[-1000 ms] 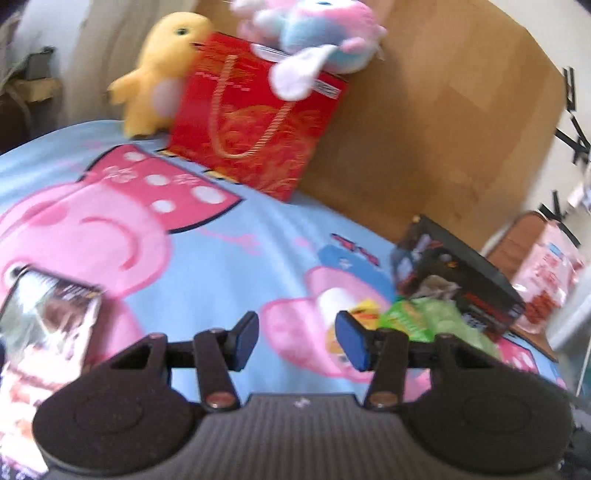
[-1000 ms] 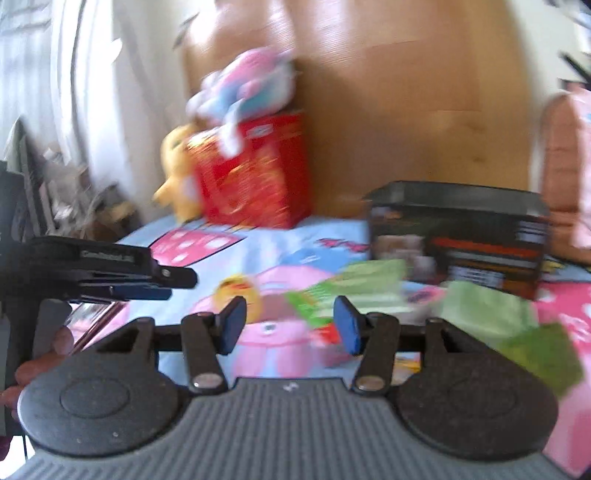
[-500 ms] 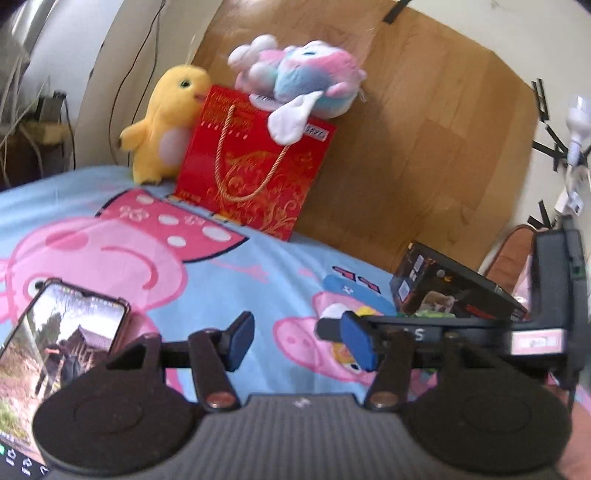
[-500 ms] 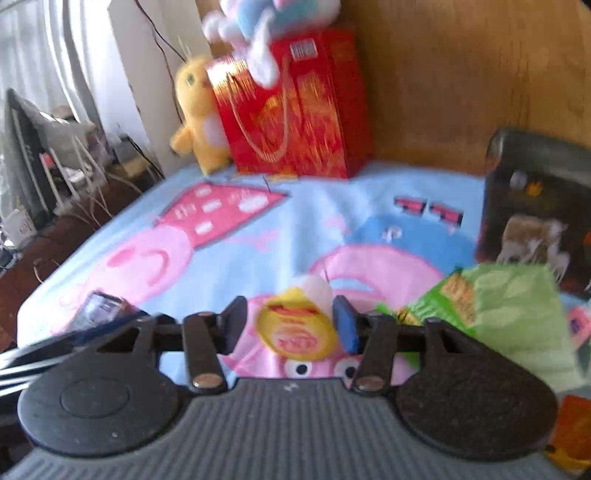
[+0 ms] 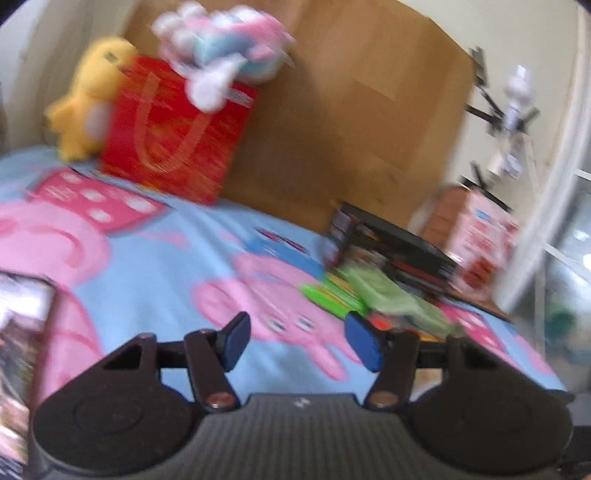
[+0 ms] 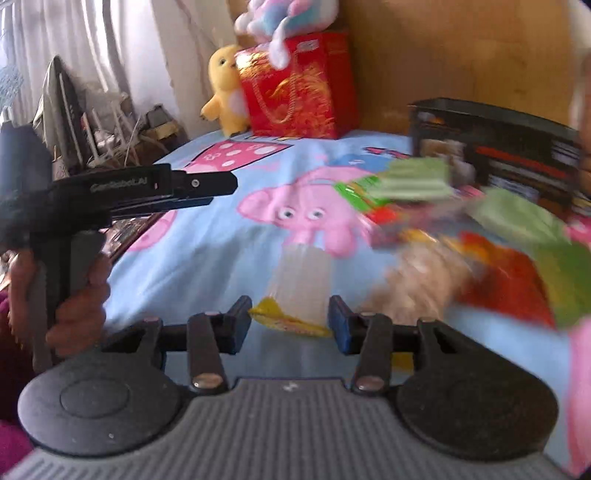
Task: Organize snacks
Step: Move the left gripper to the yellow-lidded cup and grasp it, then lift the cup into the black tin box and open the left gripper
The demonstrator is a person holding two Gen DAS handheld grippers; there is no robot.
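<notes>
The left gripper hangs over the blue cartoon bedsheet with its jaws spread and nothing between them, having just been opening; the pile of snack packets lies further off and to the right of its blue pads, apart from them, just in front of the black box.

In the right wrist view the right gripper stands partly spread over a clear pouch with a yellow end; the yellow end lies between the fingertips, but blur hides whether the pads touch it, so a grip cannot be told. The green packets and an orange-red packet lie to the right and further off, near the black box.

At the left of that view a hand holds the left gripper's handle; far behind stand a red gift bag, a yellow plush duck just left of it, and a pink-and-blue plush toy on top.
</notes>
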